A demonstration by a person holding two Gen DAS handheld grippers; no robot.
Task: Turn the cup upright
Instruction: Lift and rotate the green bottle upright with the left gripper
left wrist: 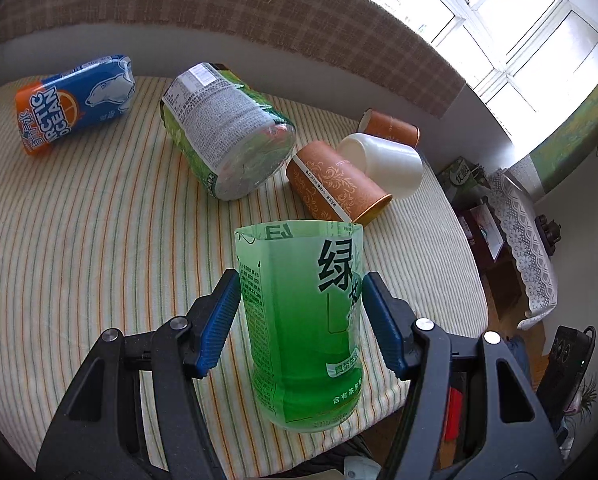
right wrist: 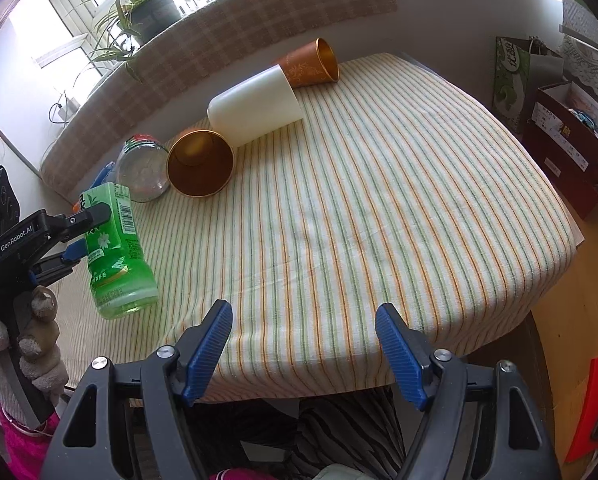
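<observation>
Green plastic cup (left wrist: 303,328), clamped mid-body in left gripper (left wrist: 299,316) jaws, mouth uppermost, near worktop (right wrist: 379,200) edge for setting down; right gripper (right wrist: 304,344) wide, unladen, at six o'clock.

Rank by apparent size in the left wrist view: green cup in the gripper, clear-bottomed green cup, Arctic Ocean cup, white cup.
1. green cup, though nearness to the camera inflates it
2. clear-bottomed green cup
3. Arctic Ocean cup
4. white cup, partly hidden by a brown cup
</observation>
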